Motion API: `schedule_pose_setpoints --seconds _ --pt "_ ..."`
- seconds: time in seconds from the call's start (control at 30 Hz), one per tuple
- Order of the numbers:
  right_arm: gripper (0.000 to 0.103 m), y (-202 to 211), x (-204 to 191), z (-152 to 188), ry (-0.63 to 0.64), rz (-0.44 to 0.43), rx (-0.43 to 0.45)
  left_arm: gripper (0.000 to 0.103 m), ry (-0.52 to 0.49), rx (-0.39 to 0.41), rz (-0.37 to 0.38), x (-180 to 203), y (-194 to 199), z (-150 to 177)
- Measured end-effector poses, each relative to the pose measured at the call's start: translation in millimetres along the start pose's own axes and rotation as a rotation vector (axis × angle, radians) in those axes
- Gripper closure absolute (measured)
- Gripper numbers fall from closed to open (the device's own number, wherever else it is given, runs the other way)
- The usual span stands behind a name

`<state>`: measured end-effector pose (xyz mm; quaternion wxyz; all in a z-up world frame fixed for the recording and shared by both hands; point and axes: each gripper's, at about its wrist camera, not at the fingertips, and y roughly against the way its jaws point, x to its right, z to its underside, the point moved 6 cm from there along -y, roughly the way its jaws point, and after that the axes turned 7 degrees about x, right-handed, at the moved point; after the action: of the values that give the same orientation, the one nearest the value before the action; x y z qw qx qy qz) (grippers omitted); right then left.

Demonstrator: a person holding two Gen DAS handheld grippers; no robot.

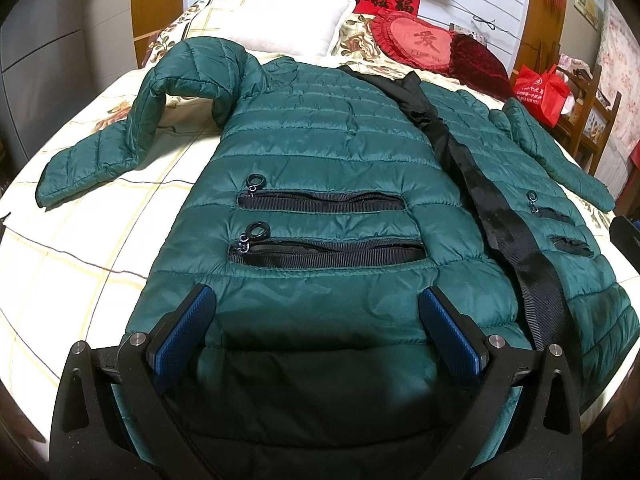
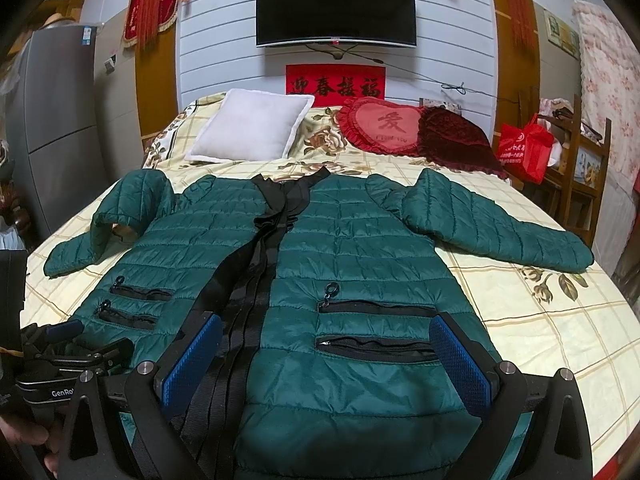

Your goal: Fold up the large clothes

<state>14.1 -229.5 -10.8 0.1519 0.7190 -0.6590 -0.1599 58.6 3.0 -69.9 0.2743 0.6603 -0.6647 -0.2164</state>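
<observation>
A red banner point(image 2: 335, 80) on the far wall bears black Chinese characters, a heart-shaped red cushion point(image 2: 380, 124) carries one large character above small script too fine to read, and the red shopping bag point(image 2: 524, 152) on the wooden chair at the far right has white print, also illegible; what it holds is hidden. "GenRo" shows on the body of the left tool point(image 2: 92, 344), seen at the near left edge of the right wrist view. The green quilted puffer jacket point(image 2: 360, 248) lies front-up on the bed point(image 2: 560, 320), sleeves spread, black zip placket down its middle, ring-pull zips on four pockets. The left tool point(image 1: 316, 300) stands released, blue ribbed pads spread over the near hem; the right tool point(image 2: 326, 328) is likewise released over the hem.
</observation>
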Motion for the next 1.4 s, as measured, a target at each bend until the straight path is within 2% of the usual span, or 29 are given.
schedule_pose_setpoints --seconds 1.4 --pt "0.0 -0.5 -11.4 0.3 0.024 -0.01 0.001 0.0 -0.002 -0.01 -0.005 1.8 2.1 2.1"
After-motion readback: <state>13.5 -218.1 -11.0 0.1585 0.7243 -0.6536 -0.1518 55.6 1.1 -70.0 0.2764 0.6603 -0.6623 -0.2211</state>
